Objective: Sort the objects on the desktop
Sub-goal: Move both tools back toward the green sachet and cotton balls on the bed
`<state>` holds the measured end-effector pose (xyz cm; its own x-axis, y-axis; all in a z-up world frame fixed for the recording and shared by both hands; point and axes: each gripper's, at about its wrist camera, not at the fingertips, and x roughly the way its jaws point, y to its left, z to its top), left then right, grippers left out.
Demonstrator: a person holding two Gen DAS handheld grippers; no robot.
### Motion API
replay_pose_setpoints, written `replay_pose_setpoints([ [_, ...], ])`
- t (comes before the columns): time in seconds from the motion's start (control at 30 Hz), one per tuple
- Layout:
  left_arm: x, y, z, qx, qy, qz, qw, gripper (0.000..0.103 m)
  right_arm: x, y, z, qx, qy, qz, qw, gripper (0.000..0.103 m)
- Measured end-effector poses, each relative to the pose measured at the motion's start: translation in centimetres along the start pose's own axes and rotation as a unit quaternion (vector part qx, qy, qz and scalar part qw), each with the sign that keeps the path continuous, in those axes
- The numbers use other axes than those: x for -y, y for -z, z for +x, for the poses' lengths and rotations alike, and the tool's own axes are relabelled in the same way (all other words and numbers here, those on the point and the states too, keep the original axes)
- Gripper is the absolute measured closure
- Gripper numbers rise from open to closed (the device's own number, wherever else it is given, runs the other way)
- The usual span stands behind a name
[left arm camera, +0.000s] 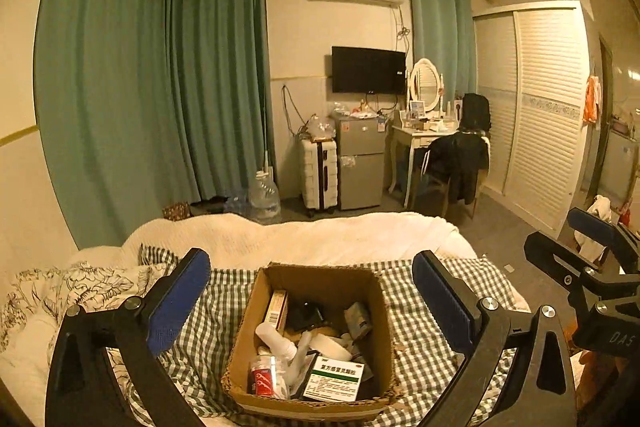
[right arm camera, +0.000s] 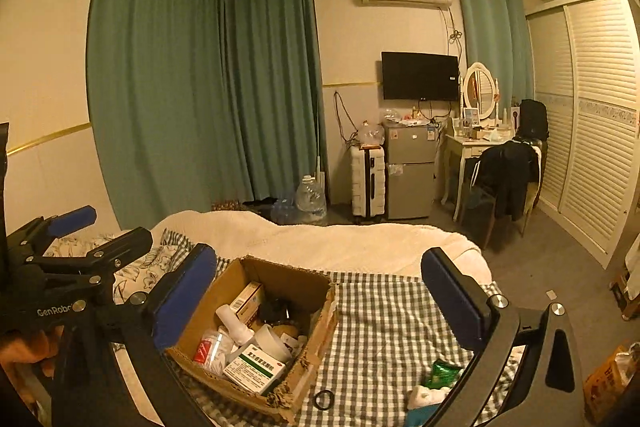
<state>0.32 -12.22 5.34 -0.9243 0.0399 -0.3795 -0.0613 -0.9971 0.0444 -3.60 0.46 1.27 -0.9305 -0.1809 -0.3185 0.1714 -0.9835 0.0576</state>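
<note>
An open cardboard box (left arm camera: 320,279) sits on the checked bed cover. It holds a white-and-green medicine carton (left arm camera: 338,379), a red-labelled clear tub (left arm camera: 262,377), a white bottle (left arm camera: 276,341) and other small items. My left gripper (left arm camera: 312,301) hovers above the box, open and empty. My right gripper (right arm camera: 320,295) is open and empty too, just right of the box (right arm camera: 288,279). On the cover near it lie a black ring (right arm camera: 323,399), a green packet (right arm camera: 442,373) and a white item (right arm camera: 424,395). Each view catches the other gripper at its edge: right (left arm camera: 576,243), left (right arm camera: 96,231).
The checked cover (right arm camera: 384,327) lies over a bed with a floral duvet (left arm camera: 80,291) and a cream blanket (left arm camera: 300,235). Grey floor lies to the right, with an orange bag (right arm camera: 608,379) on it. A suitcase (left arm camera: 319,173), fridge (left arm camera: 360,163) and dressing table stand far off.
</note>
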Motion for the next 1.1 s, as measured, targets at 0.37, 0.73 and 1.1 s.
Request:
replay_pose_setpoints([
  [0.37, 4.6, -0.9, -1.8, 0.026, 0.022, 0.018, 0.9993, 0.000, 3.8, -0.4, -3.6, 0.022, 0.047, -0.001, 0.999, 0.000],
  [0.73, 10.0, -0.1, -0.4, 0.010, 0.060, 0.034, 0.9976, 0.000, 9.8, 1.0, -5.4, 0.006, 0.065, 0.017, 0.998, 0.000],
  [1.1, 15.6, 2.3, 3.8, -0.041, 0.096, 0.055, 0.9930, 0.000, 16.6, 4.8, -4.2, -0.047, 0.081, 0.030, 0.995, 0.000],
])
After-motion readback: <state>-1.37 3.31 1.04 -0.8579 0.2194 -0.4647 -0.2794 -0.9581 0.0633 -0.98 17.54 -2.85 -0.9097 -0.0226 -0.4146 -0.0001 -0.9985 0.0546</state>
